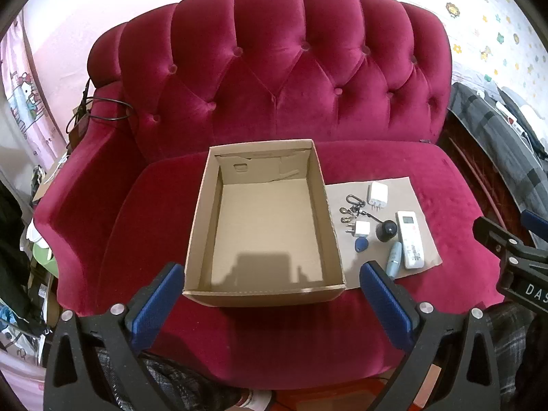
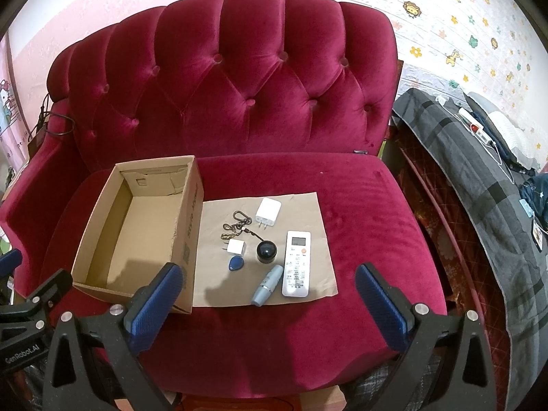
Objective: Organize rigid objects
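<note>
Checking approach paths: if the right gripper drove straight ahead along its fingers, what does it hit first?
Probably the light blue tube, lying at the near edge of the brown paper sheet, roughly centred between the open right gripper fingers. The white remote control sits just right of it. Depth is unclear.

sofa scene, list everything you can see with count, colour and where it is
sofa: 1, crimson velvet, tufted back, fills the view
cardboard box: 1, brown, open and empty, left on the seat
paper sheet: 1, tan, flat on the seat, right of the box
remote control: 1, white, right side of the sheet
large charger plug: 1, white, far end of the sheet
small charger plug: 1, white, near the box
key fob: 1, blue, in front of the small plug
keychain clips: a cluster, dark metal, between the plugs
round jar: 1, black, mid sheet
tube-shaped bottle: 1, pale blue, near edge of the sheet
left gripper: 1, black with blue pads, open, before the box
right gripper: 1, same, open, before the sheet
</note>
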`<move>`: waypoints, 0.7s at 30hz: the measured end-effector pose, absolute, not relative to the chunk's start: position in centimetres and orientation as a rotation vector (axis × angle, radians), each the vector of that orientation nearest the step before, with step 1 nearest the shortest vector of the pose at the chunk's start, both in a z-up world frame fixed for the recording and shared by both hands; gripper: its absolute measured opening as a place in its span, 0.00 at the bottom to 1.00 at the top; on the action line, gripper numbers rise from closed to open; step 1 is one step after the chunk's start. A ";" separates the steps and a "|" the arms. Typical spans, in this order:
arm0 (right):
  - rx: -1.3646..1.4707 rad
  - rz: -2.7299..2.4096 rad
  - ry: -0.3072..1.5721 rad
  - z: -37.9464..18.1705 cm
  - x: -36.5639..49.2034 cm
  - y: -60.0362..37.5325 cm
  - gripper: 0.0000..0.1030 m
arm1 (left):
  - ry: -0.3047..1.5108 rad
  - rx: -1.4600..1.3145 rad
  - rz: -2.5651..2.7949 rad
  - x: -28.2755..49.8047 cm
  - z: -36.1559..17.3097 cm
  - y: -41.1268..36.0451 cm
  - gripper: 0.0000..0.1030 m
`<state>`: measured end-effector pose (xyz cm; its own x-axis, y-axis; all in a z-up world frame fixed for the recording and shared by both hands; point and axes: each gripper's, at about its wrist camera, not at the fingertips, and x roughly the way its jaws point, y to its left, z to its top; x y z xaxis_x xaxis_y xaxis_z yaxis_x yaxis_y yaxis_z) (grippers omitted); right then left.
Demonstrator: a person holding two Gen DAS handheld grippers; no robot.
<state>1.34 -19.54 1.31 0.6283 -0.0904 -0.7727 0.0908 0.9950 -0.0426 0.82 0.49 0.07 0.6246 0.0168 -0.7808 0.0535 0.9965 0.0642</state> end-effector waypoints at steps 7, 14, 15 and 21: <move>0.002 -0.094 0.892 1.4 1.5 -19.5 1.00 | 0.894 0.097 -0.032 0.7 0.0 0.5 1.00; 0.012 -0.088 0.893 1.7 1.7 -19.6 1.00 | 0.891 0.113 -0.051 0.8 0.1 0.2 1.00; 0.011 -0.087 0.893 1.8 1.8 -19.6 1.00 | 0.891 0.116 -0.051 0.8 0.1 0.1 1.00; 0.017 -0.084 0.885 2.0 1.9 -19.6 1.00 | 0.881 0.113 -0.072 0.6 0.5 -0.2 1.00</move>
